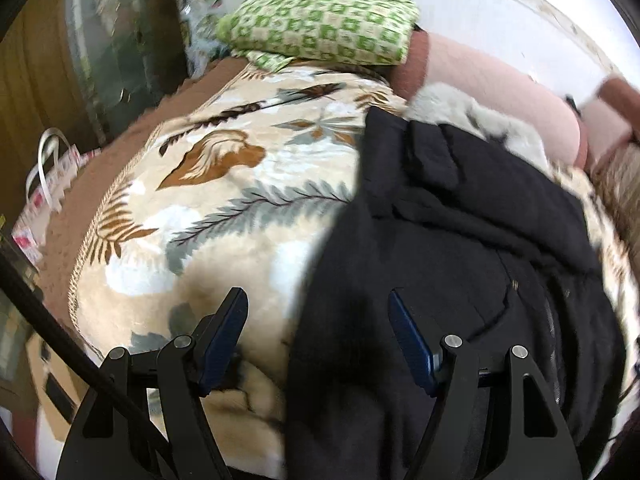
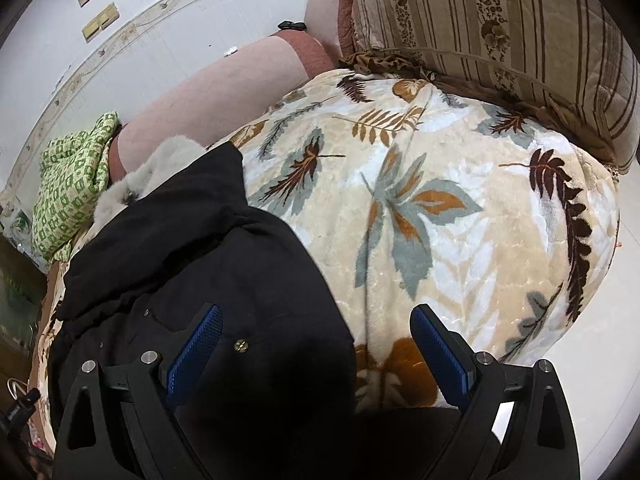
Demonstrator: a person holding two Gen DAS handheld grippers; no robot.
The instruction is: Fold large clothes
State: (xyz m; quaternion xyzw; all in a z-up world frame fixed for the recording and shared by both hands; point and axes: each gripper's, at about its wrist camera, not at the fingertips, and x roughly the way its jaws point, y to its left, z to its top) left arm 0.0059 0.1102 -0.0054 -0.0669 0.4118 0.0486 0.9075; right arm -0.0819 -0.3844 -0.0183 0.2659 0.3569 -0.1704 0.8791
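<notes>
White walls with a thin leafy border stand behind a bed, and we look down at it from both sides. Over the bed lies a soft cream blanket with brown and grey leaf shapes. On top of it lies the big black padded coat with a grey fluffy collar. It is spread out on the blanket, with the fluffy collar at the far end, near the pink padded headboard.

We think the coat is soft and puffy, and a bit heavy because it is so big. It will bend and flop, not stay stiff. The outside looks smooth, so it may slip if we pinch only a little bit. We think the best place to take hold is the near edge or a corner, with a good thick pinch of cloth.

The coat looks very dark, with bumpy folds, a few small round snaps and what may be a pocket line.

Our left gripper hangs over the coat's left edge, with its jaws wide apart and nothing in them. Our right gripper hangs over the coat's right edge. Its jaws are also wide apart and hold nothing.

A green and white checked cloth sits in a heap near the headboard, and a striped brown pillow lies at the far right.
</notes>
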